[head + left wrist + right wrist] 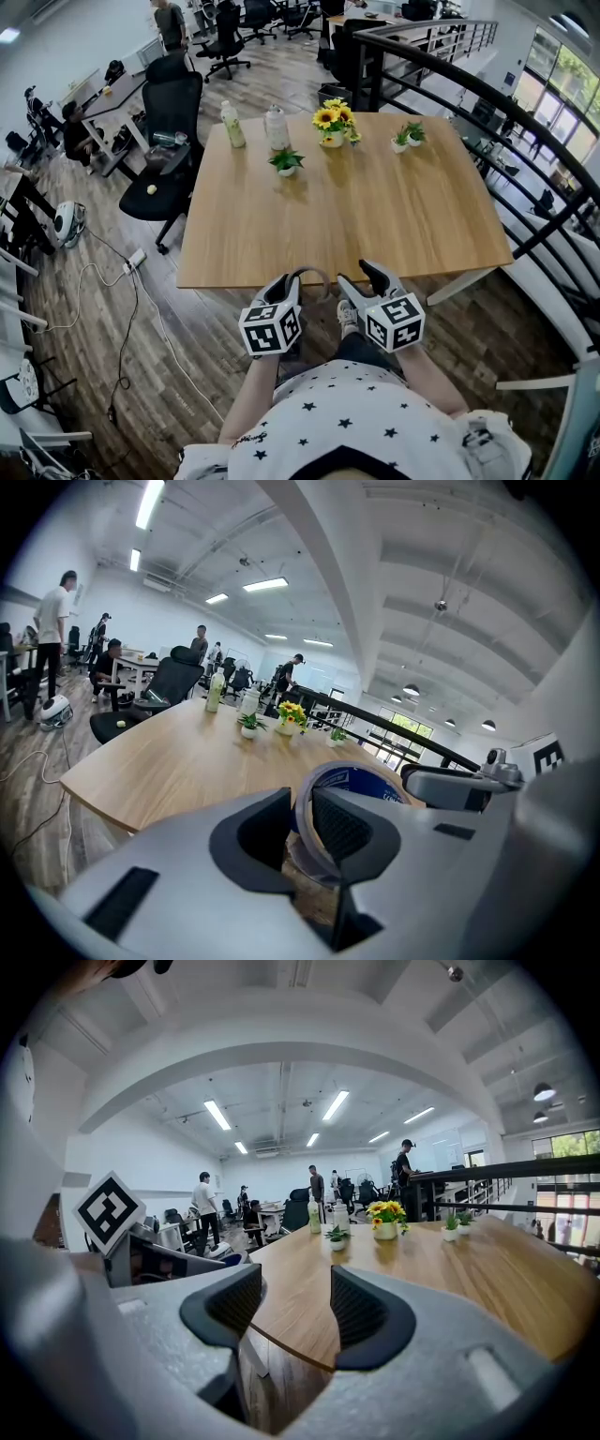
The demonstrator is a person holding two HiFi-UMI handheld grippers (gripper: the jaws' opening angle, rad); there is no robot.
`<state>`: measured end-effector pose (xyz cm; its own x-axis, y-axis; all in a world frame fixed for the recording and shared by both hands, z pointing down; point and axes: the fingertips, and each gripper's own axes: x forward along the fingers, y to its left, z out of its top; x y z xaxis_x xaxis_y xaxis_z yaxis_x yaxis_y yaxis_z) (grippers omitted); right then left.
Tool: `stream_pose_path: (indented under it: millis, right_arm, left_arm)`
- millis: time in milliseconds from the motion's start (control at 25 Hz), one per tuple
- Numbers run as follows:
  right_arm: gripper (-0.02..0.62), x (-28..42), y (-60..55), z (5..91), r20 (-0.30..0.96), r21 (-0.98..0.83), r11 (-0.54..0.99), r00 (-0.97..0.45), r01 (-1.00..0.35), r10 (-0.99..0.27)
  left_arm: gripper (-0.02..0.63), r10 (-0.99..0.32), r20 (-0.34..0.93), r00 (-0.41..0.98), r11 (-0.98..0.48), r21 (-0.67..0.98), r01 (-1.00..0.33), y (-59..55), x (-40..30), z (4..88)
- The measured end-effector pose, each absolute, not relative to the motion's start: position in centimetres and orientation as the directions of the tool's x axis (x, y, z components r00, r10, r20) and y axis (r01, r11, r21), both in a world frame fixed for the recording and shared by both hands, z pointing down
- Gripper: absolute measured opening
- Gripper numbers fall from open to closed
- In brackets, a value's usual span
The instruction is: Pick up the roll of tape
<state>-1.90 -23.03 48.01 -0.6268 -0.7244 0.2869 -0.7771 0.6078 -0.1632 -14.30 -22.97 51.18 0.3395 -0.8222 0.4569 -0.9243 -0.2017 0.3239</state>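
The roll of tape [364, 781], pale with a blue printed inside, hangs off the table in front of the person. My left gripper [302, 829] is shut on its wall, one pad inside the ring and one outside. From the head view the roll [312, 275] shows as a thin arc just over the near edge of the wooden table [356, 216], at the tips of the left gripper [287, 283]. My right gripper [368, 277] hovers beside it to the right. Its jaws [295, 1312] stand open with nothing between them, only the table edge beyond.
At the table's far side stand a sunflower pot [333, 124], small potted plants [286, 162], a bottle [232, 125] and a jug [277, 128]. Black office chairs [169, 141] stand to the left, a dark railing [525, 141] curves along the right, and cables [127, 300] lie on the floor.
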Motion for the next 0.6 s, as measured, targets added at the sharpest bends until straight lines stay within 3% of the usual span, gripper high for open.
stream_pose_path:
  millis: [600]
  right_arm:
    - [0.230,-1.94,-23.21,48.04,0.294,-0.156,0.611,-0.627,-0.776,-0.721]
  left_arm:
    - [0.069,-0.824,0.455,0.339,-0.197,0.331,-0.923,-23.20,-14.26,50.99]
